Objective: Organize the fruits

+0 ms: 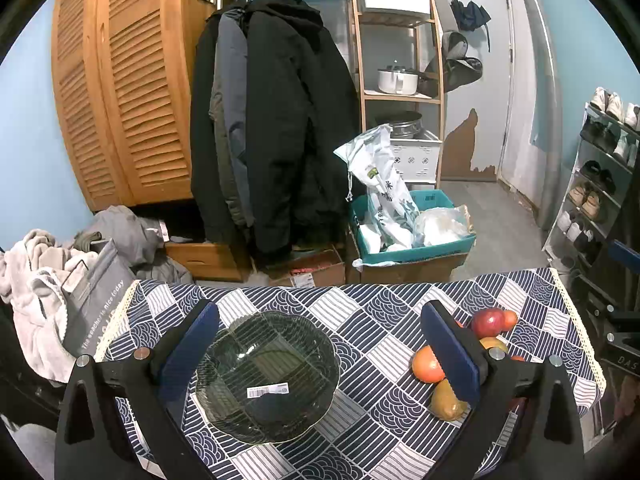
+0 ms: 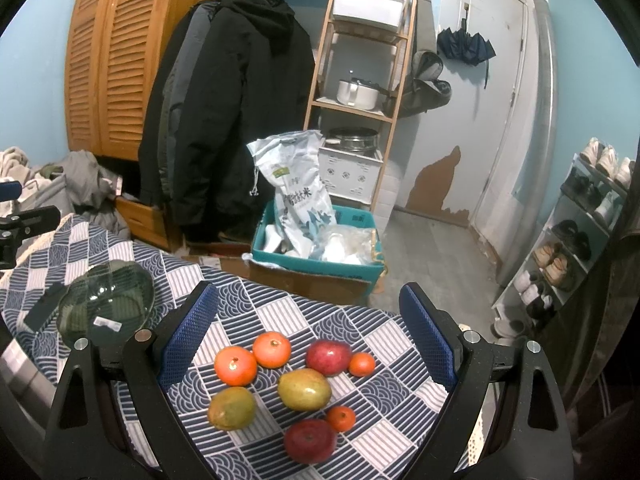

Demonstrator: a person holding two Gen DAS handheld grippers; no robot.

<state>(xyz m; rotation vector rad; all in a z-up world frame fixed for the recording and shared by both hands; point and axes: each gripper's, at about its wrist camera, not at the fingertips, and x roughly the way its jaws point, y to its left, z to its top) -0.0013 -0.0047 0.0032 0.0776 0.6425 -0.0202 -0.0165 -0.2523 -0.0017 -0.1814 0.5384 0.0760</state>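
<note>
A dark glass bowl [image 1: 266, 374] sits empty on the patterned tablecloth [image 1: 360, 320], between the fingers of my open left gripper [image 1: 320, 356]. It also shows in the right wrist view [image 2: 106, 306] at the left. My right gripper [image 2: 308, 340] is open and empty above a cluster of fruit: two oranges [image 2: 235, 365], two mangoes [image 2: 304, 389], two red apples [image 2: 329, 357] and two small tangerines [image 2: 362, 364]. Some of this fruit shows in the left wrist view, an orange [image 1: 427, 364] and an apple [image 1: 488, 322] partly behind the right finger [image 1: 450, 354].
Beyond the table's far edge stand a teal box [image 2: 320, 260] with bags, hanging black coats [image 2: 232, 100], a wooden shelf [image 2: 360, 80] and a louvred wardrobe [image 1: 120, 100]. A shoe rack [image 2: 580, 232] is at the right, a laundry pile [image 1: 48, 272] at the left.
</note>
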